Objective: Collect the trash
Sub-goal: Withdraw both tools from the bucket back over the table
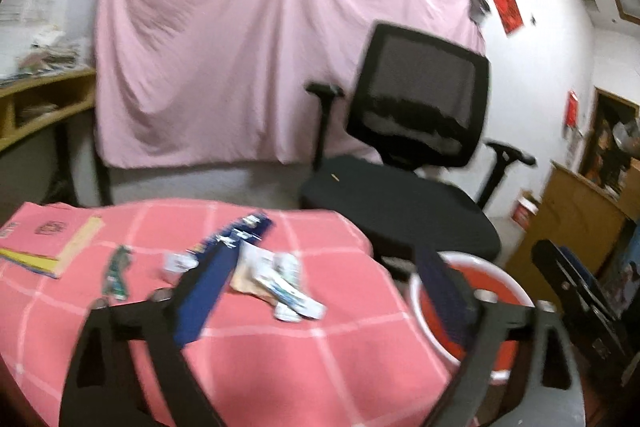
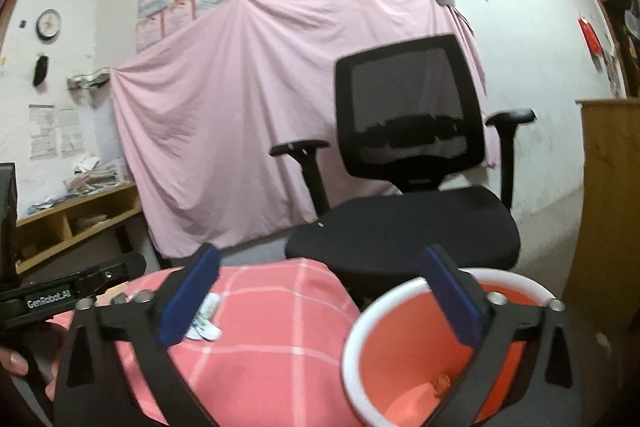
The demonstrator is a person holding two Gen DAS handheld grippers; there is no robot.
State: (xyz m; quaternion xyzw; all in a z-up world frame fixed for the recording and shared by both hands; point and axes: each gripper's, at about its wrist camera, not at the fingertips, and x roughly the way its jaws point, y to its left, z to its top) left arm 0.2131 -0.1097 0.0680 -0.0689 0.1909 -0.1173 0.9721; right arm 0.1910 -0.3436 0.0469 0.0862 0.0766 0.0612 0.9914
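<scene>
Trash wrappers (image 1: pixel 280 283) lie in a crumpled heap on the pink checked tablecloth (image 1: pixel 280 367), ahead of the left gripper (image 1: pixel 320 291) and just right of its left pad, touching neither pad. Both its jaws stand spread wide with nothing between them. Over the white-rimmed orange bin (image 2: pixel 360 339) beside the table, the right gripper (image 2: pixel 324 295) is likewise spread and empty; small scraps (image 2: pixel 440 383) rest inside the bin. A black office chair (image 2: pixel 408 163) stands behind
</scene>
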